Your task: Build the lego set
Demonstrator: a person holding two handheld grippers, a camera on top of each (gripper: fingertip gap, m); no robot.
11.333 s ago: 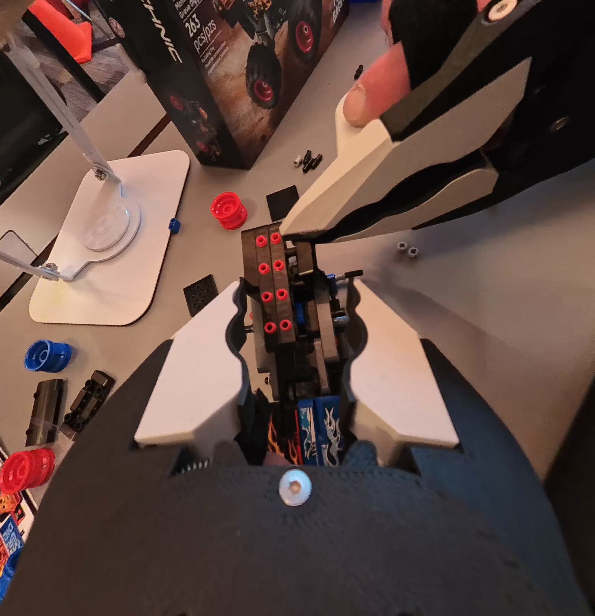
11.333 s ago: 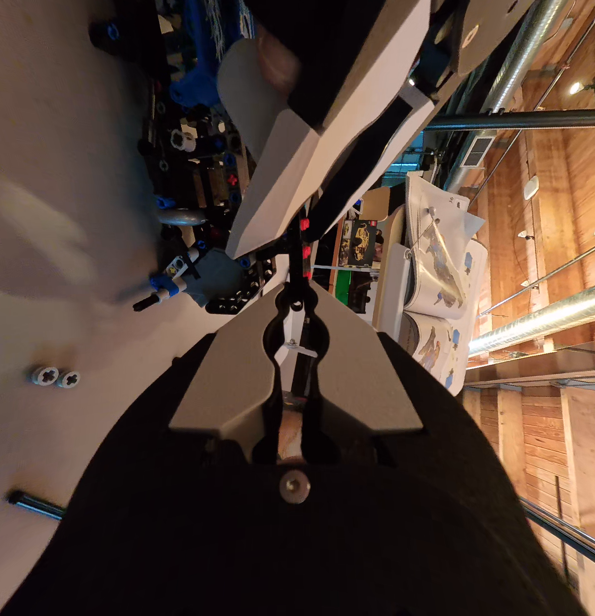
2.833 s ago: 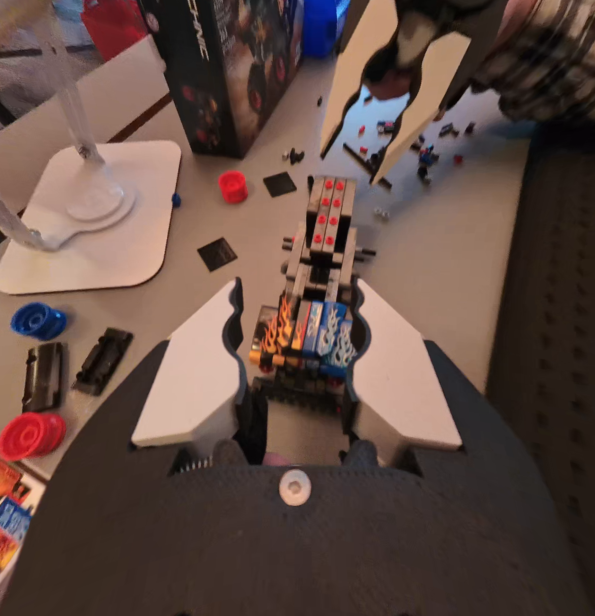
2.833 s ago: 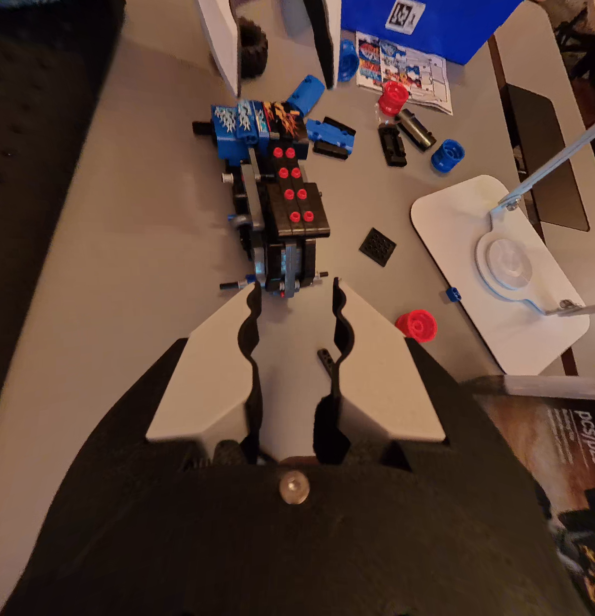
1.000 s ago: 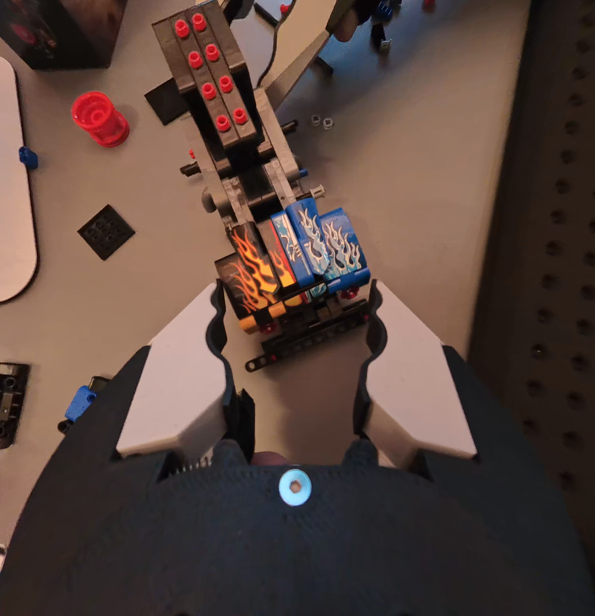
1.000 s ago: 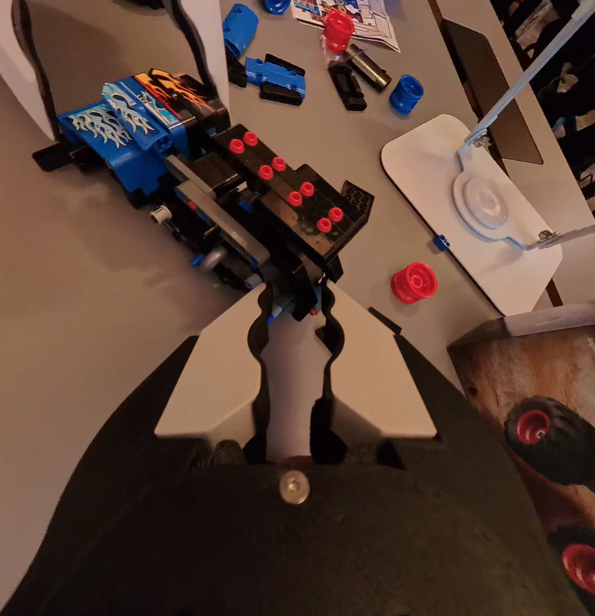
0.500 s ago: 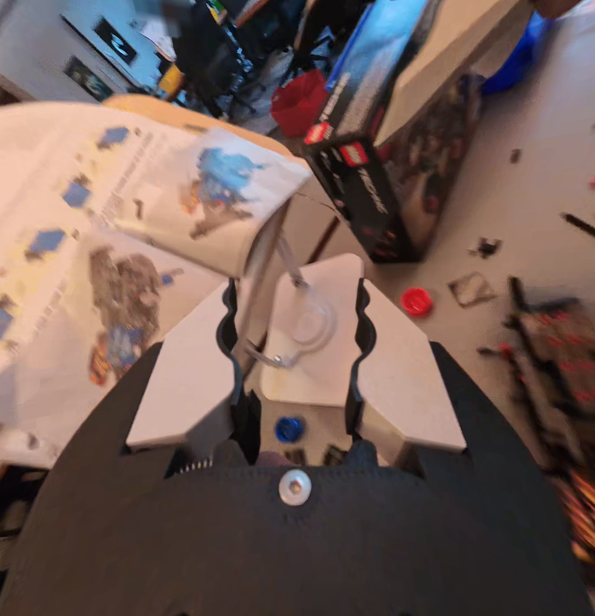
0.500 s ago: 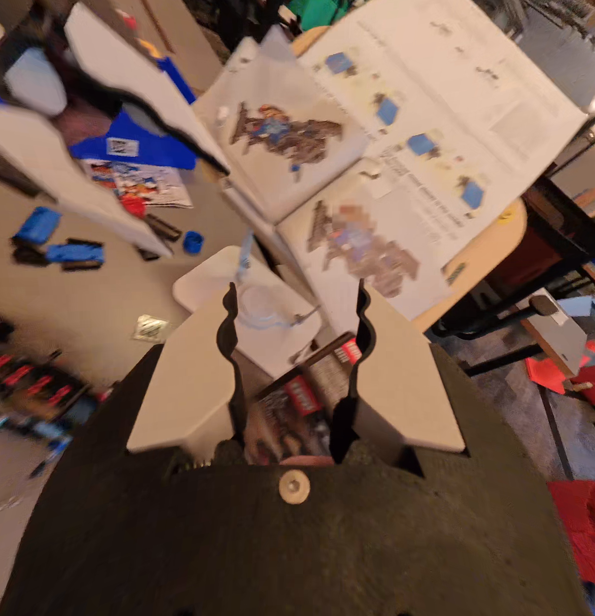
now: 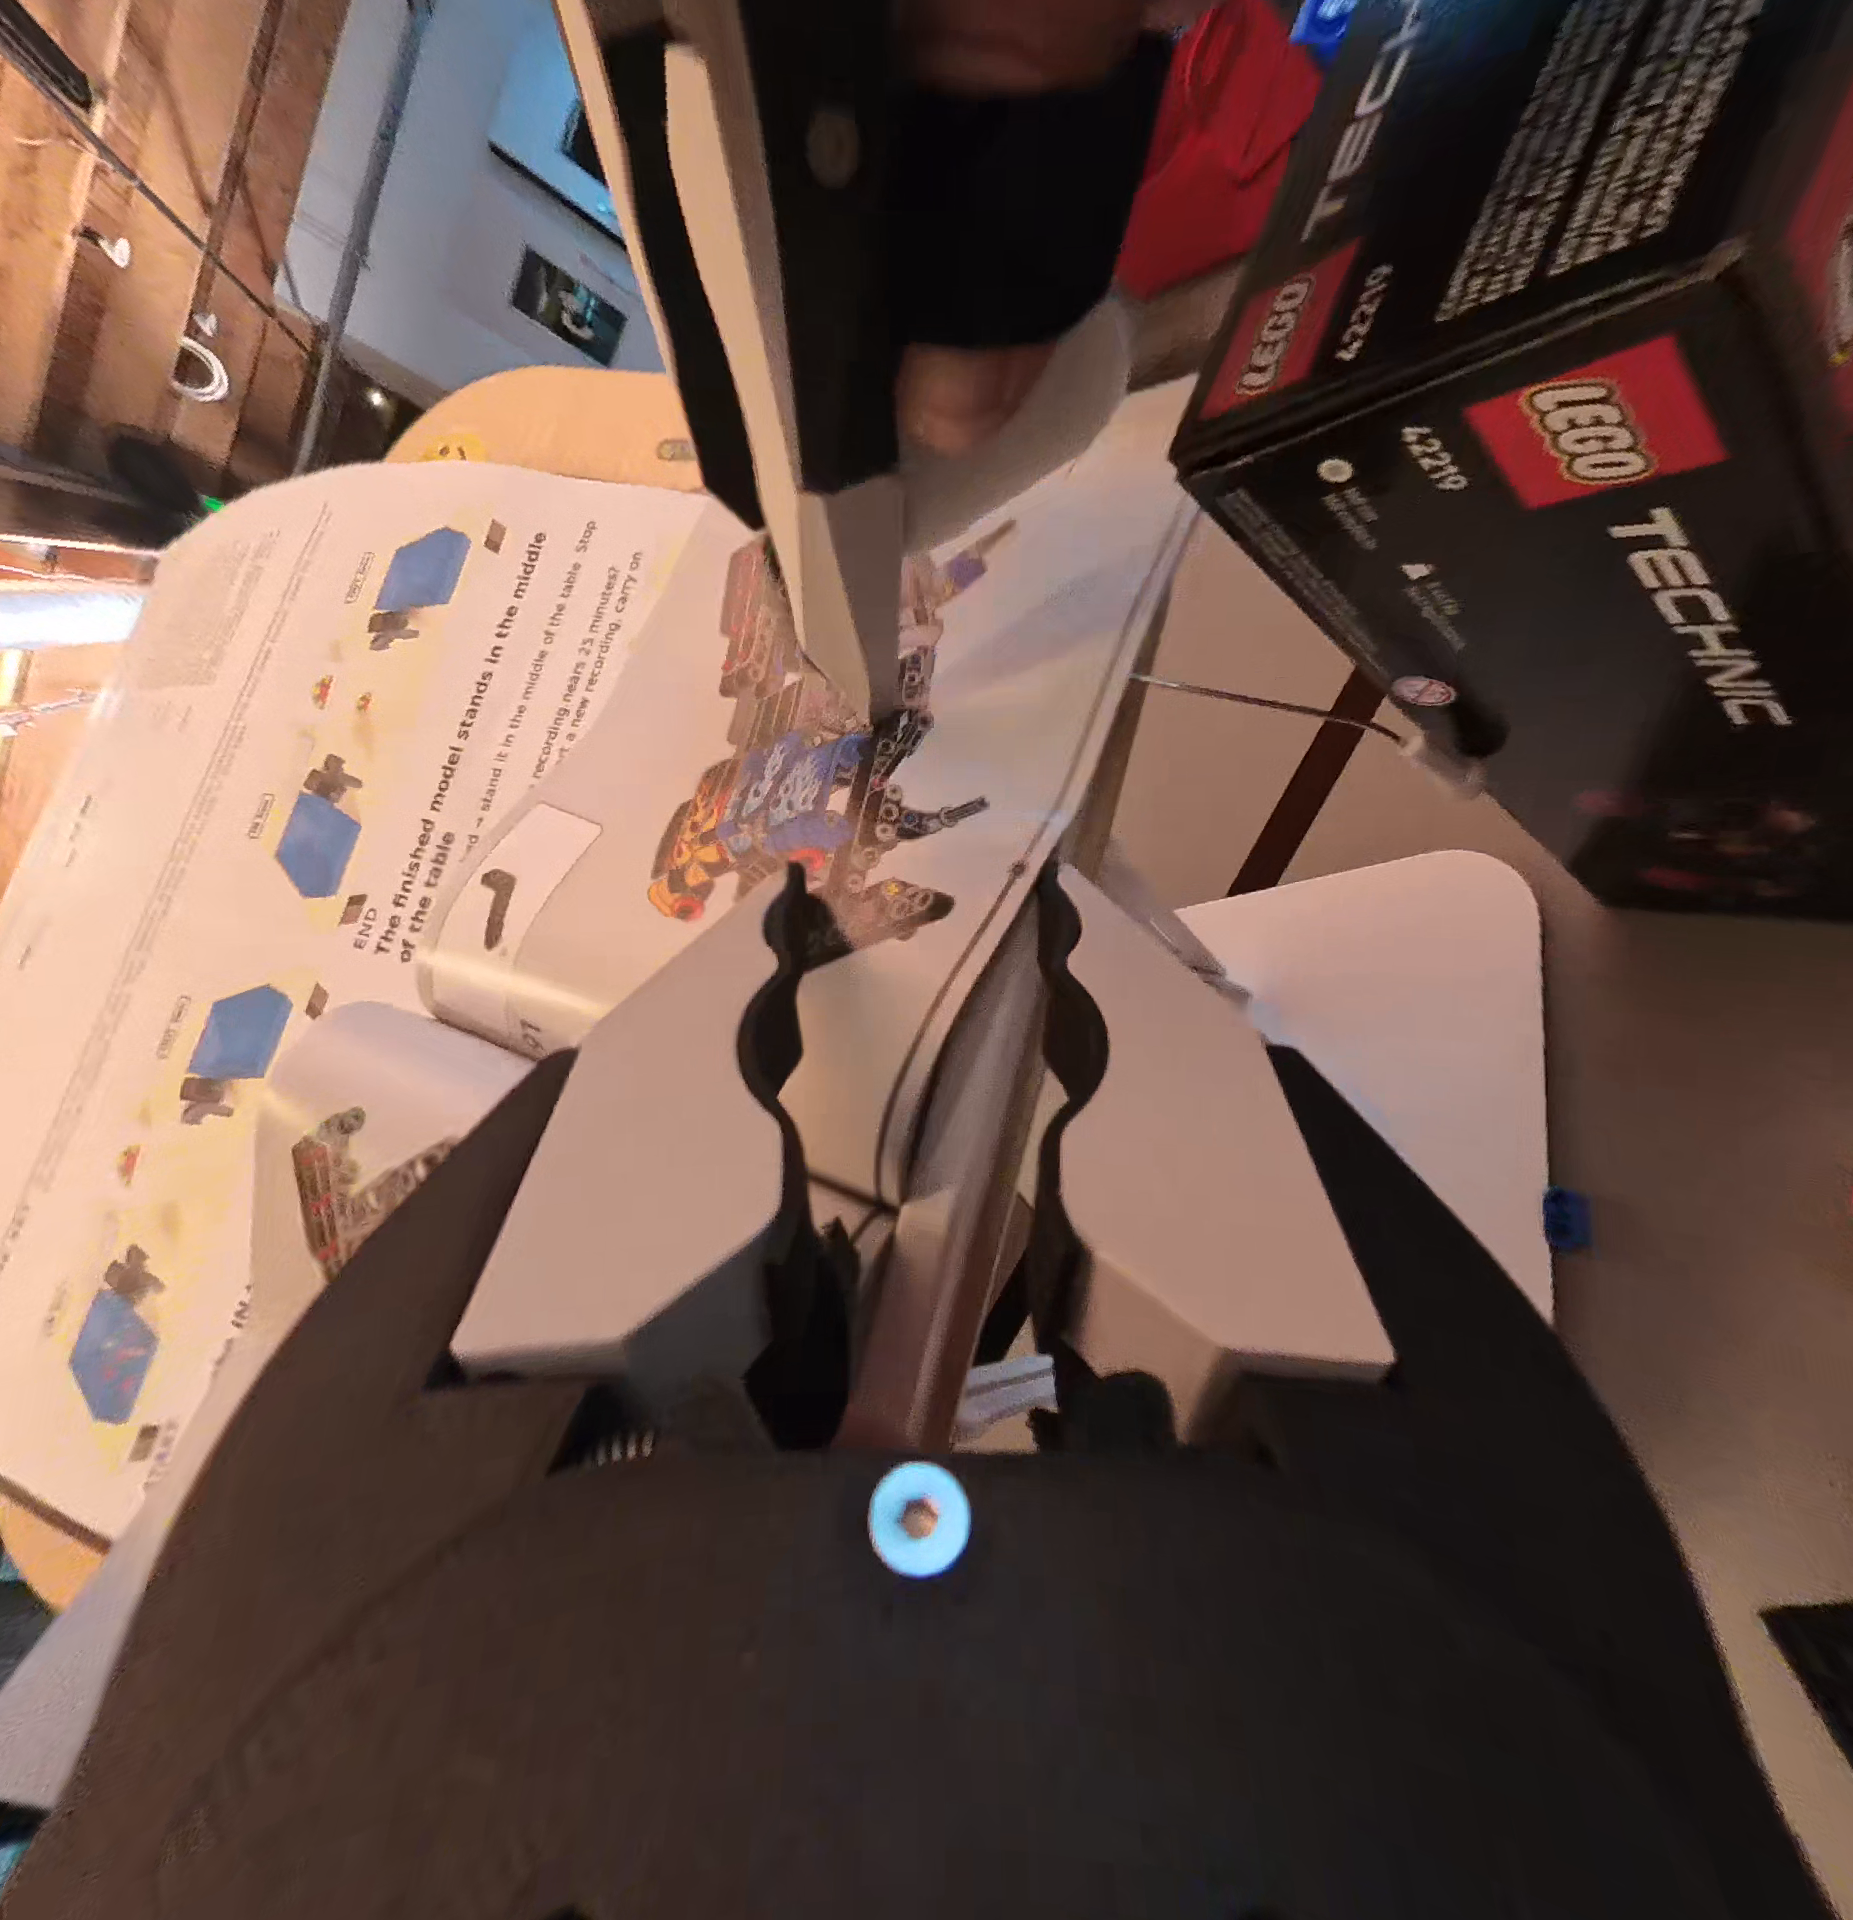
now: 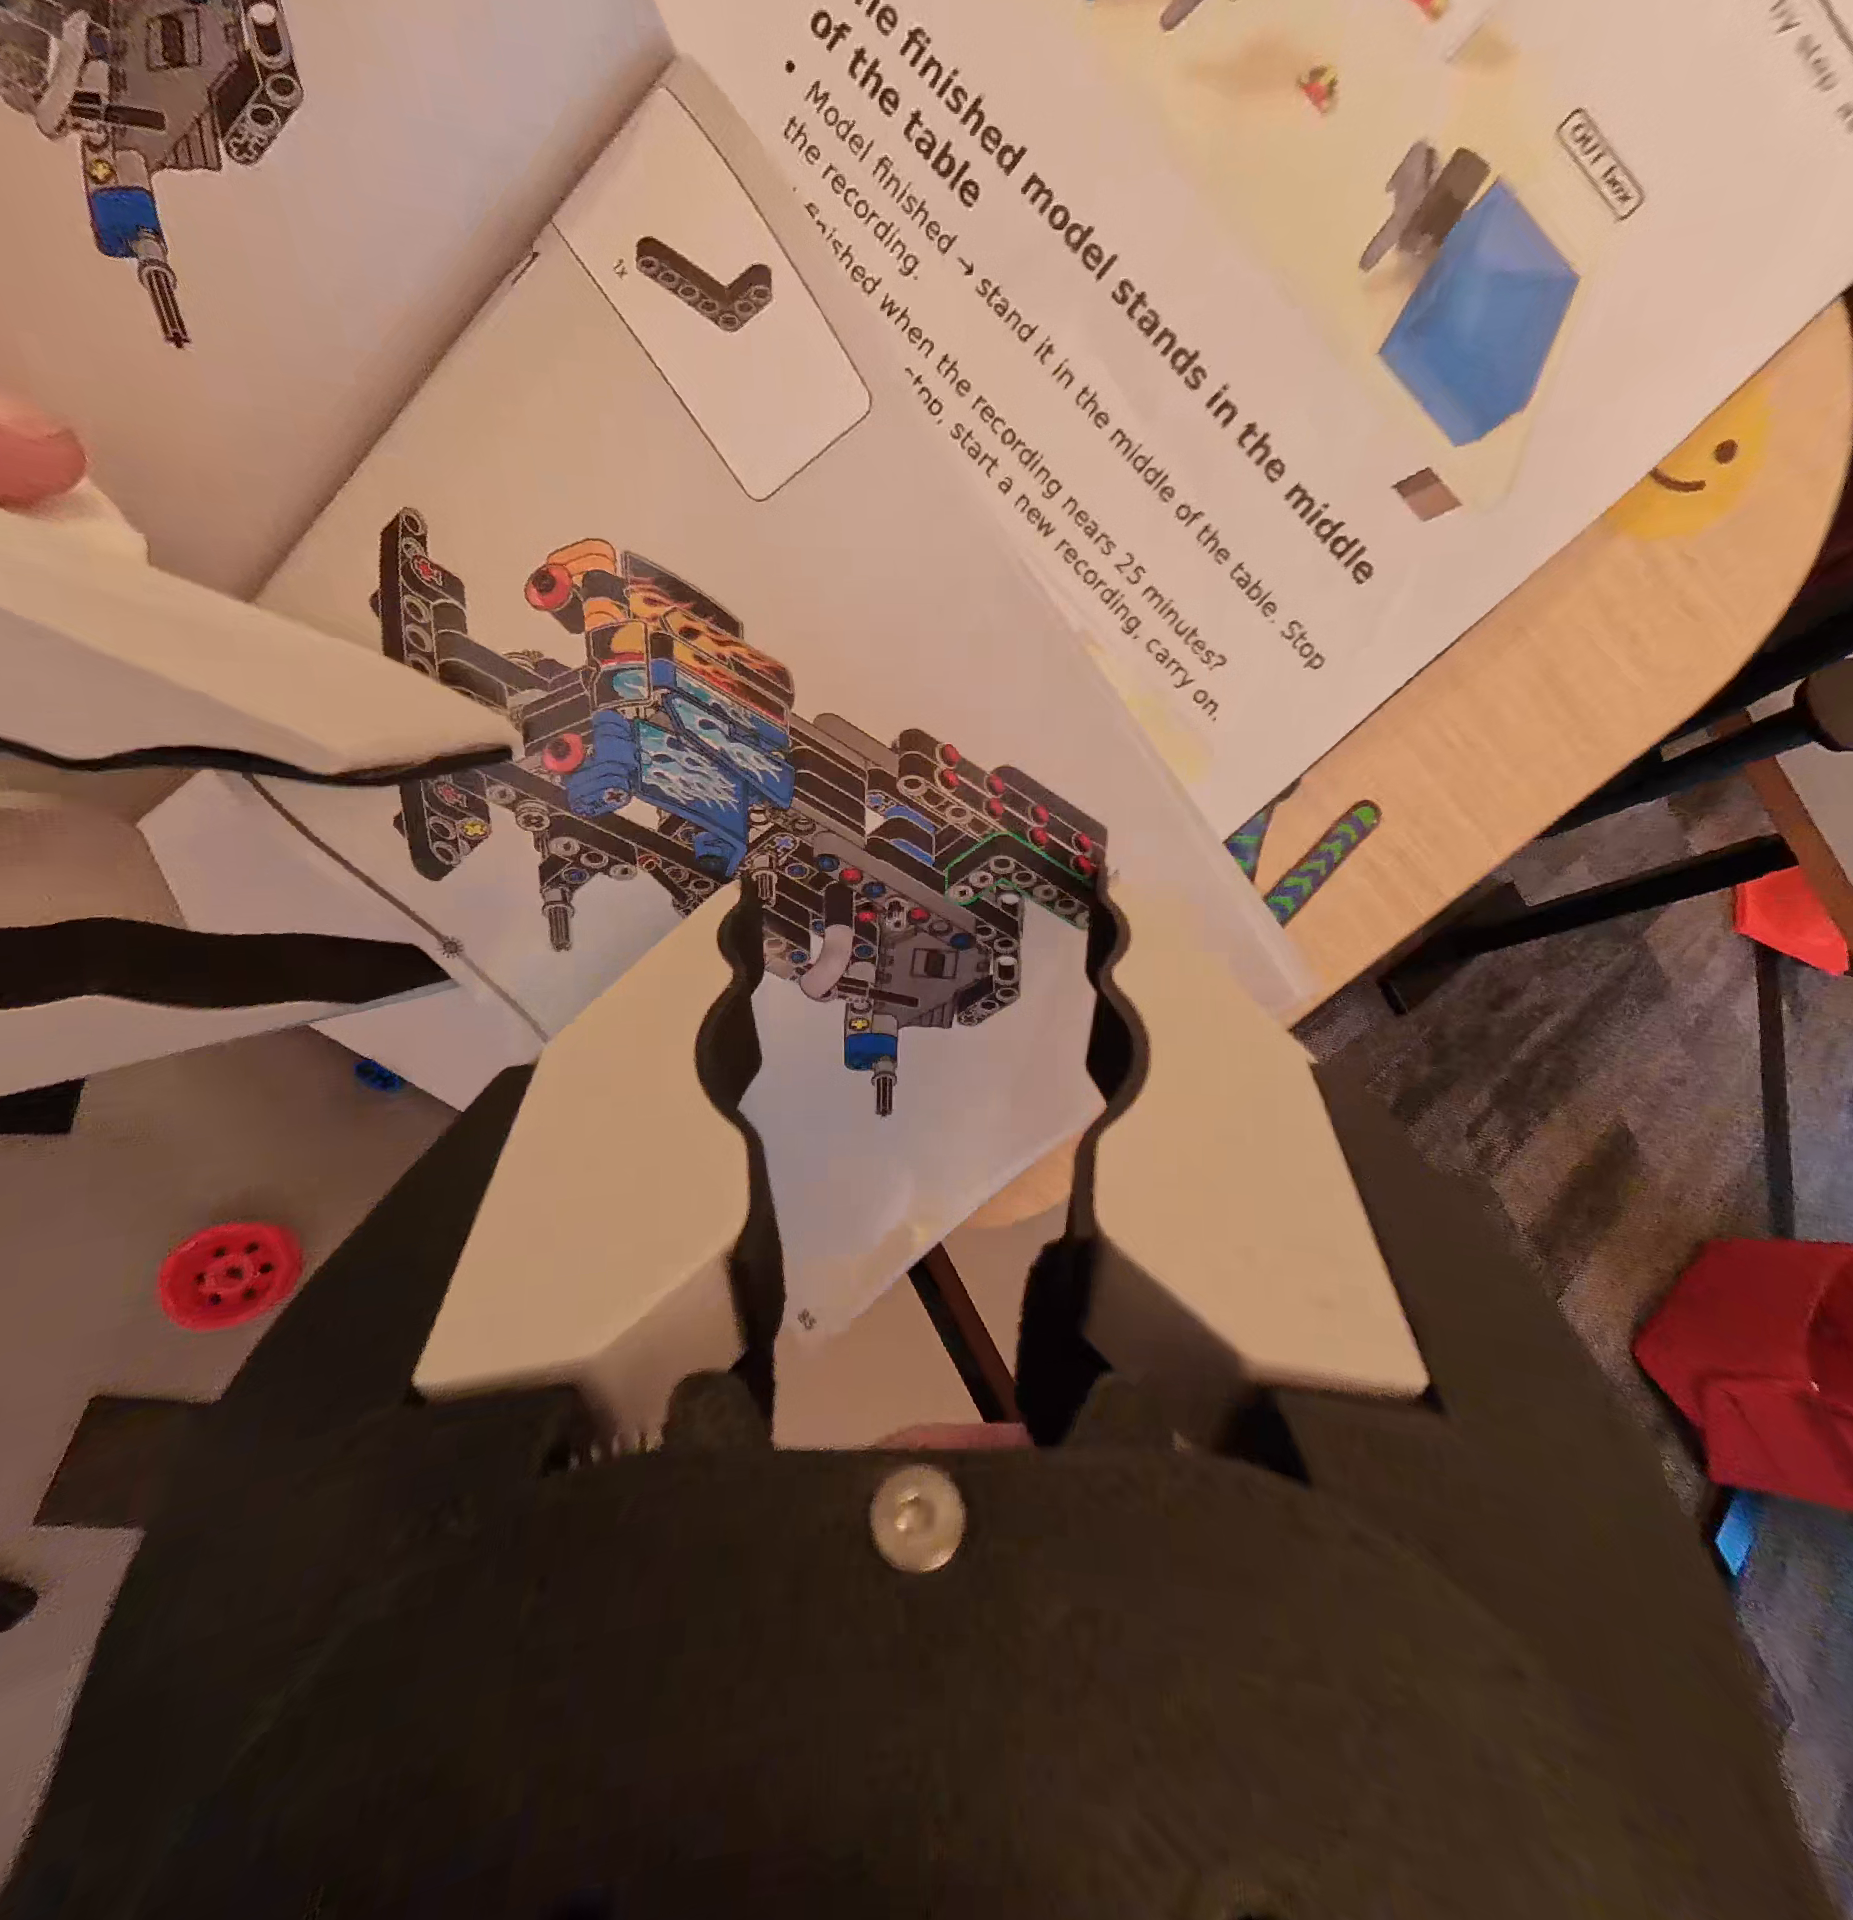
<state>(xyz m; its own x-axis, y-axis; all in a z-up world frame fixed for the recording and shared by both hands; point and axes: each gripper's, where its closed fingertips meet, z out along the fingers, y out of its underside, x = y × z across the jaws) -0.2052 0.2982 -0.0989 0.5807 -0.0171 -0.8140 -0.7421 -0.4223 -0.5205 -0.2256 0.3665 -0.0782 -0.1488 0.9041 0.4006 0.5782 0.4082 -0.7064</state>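
Observation:
The open instruction booklet [image 9: 631, 665] stands on a holder and fills both views; its page [image 10: 631, 436] shows a drawing of the model. My left gripper [image 9: 911, 894] is open and empty, with the booklet's edge between its fingers. My right gripper [image 10: 917, 909] is open and empty, close in front of the drawn page. The right gripper [image 9: 849, 644] also shows from above in the left wrist view, its tips at the page. The left gripper [image 10: 475, 857] shows at the left of the right wrist view. The lego model itself is out of view.
The black lego box [image 9: 1587, 499] stands at the right, next to the holder's white base [image 9: 1421, 997]. A red wheel hub [image 10: 231, 1273] and a small blue piece [image 9: 1566, 1218] lie on the table. A printed sheet [image 10: 1265, 260] sits behind the booklet. A red object [image 10: 1774, 1361] lies on the floor. The small blue piece [image 9: 1566, 1218] is about 20 centimeters from both grippers' fingertips. My right wrist view [image 10: 378, 1086] looks at it from another angle.
Both grippers have left the model on the table and swung up to the booklet, coming much closer to its page. Both stay open and empty.

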